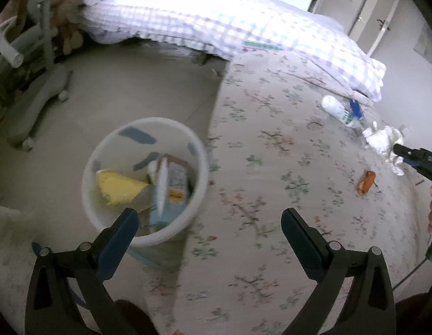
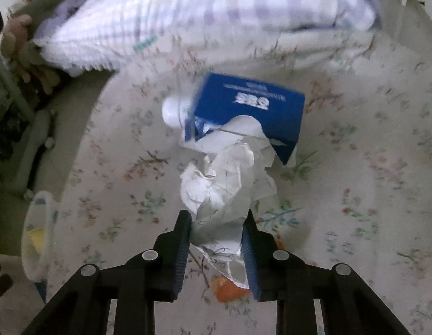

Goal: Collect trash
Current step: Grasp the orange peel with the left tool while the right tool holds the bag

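Note:
My right gripper [image 2: 217, 223] is shut on a crumpled white paper [image 2: 224, 184] and holds it above the floral bedsheet; it also shows in the left wrist view [image 1: 383, 139]. Beyond the paper lie a blue box [image 2: 249, 106] and a white bottle [image 2: 172, 111]. An orange wrapper [image 2: 228, 290] lies under the right gripper and shows in the left wrist view [image 1: 366, 185]. My left gripper [image 1: 210, 220] is open and empty, near the white bin [image 1: 144, 178] on the floor, which holds a yellow wrapper and cartons.
A checked duvet [image 1: 216, 19] covers the far part of the bed [image 1: 271, 195]. A grey wheeled frame [image 1: 34, 106] and soft toys stand on the floor left of the bin. The bin [image 2: 38, 231] shows at the bed's left edge in the right wrist view.

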Available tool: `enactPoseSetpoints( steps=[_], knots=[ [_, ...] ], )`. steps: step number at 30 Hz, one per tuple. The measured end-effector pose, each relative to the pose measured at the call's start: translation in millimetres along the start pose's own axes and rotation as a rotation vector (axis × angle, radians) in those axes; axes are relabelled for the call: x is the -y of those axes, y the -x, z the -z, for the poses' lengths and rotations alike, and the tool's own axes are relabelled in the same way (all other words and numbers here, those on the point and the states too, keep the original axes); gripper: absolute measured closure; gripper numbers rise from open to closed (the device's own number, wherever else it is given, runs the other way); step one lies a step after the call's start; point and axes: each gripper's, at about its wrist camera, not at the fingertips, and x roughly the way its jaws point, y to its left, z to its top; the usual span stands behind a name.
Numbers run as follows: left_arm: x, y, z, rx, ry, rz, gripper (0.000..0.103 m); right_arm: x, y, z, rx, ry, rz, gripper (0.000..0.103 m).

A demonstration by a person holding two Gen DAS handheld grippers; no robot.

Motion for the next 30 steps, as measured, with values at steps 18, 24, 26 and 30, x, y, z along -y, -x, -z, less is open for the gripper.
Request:
enactPoseSetpoints(
  steps=[18,24,26,30],
  knots=[
    [165,-57,-5,-0.076,-0.225,0.186,0.001,113,96,61,0.046,-0.129,0.116,0.072],
    [215,-70,-7,-0.045,-0.295,0.309,0.022,137,100,76,0.026,-0.144,0.141,0.072],
    [230,-77,-7,-0.049,-0.312,0.35,0.031,142,100,79,0.022,-0.15,0.145,0.072],
    [253,-90,-6,-0.045,-0.346,0.407,0.044,148,100,81,0.017,-0.155,0.152,0.072]
  ],
)
